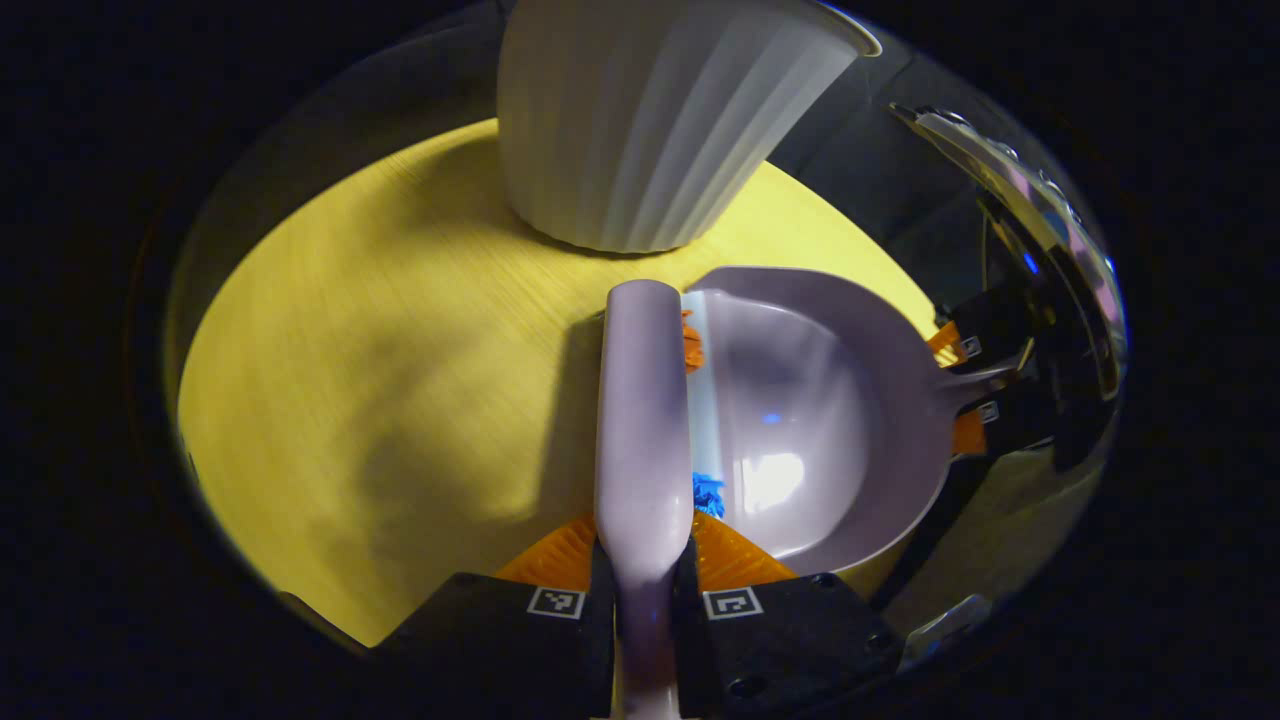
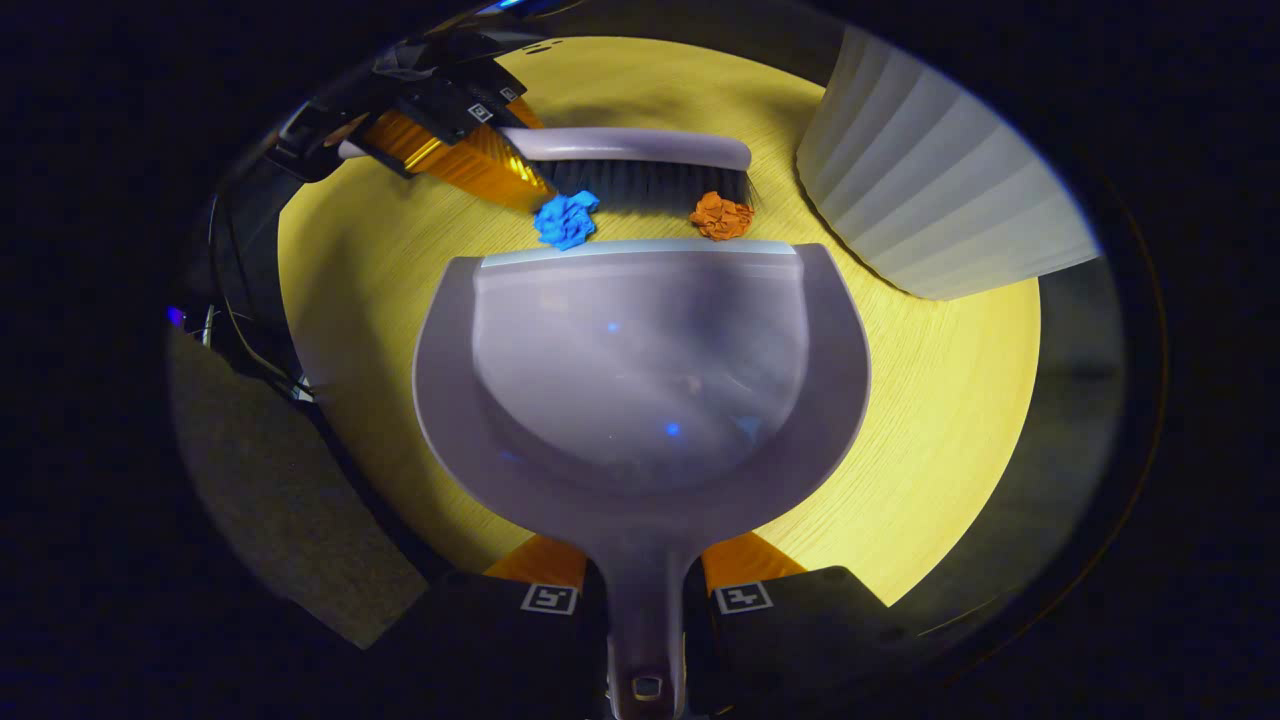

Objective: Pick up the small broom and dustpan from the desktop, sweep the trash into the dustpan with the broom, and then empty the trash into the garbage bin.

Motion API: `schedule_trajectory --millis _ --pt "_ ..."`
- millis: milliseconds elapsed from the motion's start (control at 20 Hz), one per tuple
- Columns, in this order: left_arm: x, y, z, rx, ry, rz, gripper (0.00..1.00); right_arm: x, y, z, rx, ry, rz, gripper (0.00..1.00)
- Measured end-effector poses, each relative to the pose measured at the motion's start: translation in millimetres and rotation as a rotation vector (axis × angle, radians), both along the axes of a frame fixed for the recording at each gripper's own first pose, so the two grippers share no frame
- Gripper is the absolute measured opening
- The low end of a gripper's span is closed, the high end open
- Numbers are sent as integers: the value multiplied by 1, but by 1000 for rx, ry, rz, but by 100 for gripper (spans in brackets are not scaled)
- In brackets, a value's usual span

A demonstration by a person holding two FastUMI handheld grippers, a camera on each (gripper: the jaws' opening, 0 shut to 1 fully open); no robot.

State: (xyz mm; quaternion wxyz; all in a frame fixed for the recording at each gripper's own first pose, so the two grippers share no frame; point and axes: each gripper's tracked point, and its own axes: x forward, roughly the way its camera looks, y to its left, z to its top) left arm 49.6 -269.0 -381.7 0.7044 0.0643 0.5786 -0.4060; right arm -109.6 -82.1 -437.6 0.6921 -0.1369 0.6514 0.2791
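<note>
L gripper point(image 1: 640, 585) jaws clamp broom point(image 1: 642, 420), R gripper point(image 2: 645, 590) jaws clamp dustpan point(image 2: 640, 380); scraps point(image 2: 566, 220) apparently touching its lip.

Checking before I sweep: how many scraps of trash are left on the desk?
2: a blue scrap and an orange scrap, both between the broom bristles and the dustpan lip. More may hide behind the broom.

Dim booth, warm light on tabletop point(image 1: 400, 330). Dark soft shadows left of broom point(image 1: 640, 420). Bright glare patch inside dustpan point(image 1: 800, 420). Heavy fisheye bending toward edges; bin point(image 2: 930, 190) slightly soft.
</note>
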Motion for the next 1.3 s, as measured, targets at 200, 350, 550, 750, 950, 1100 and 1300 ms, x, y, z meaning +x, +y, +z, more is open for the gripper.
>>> schedule_trajectory --millis 200,350,550,750,950,1100,1300 --pt "-24 -29 36 -194 239 139 29 0 4 -7 13 -20 -35 35" --pt "-16 -21 33 -152 165 206 27 0 13 -7 24 -44 -87 35" --pt "-16 -14 34 -124 30 291 29 -5 22 -3 36 -70 -194 35" --pt "-34 -15 18 -98 -51 381 27 -5 27 10 32 -124 -305 35" --pt "-46 -16 -7 -54 -78 448 29 -8 32 23 -3 -137 -441 35" --pt "-49 -18 -16 -4 -93 453 28 -2 29 37 -31 -164 -528 35" --pt "-48 -24 -26 5 -71 467 29 14 23 66 -44 -247 -621 35"
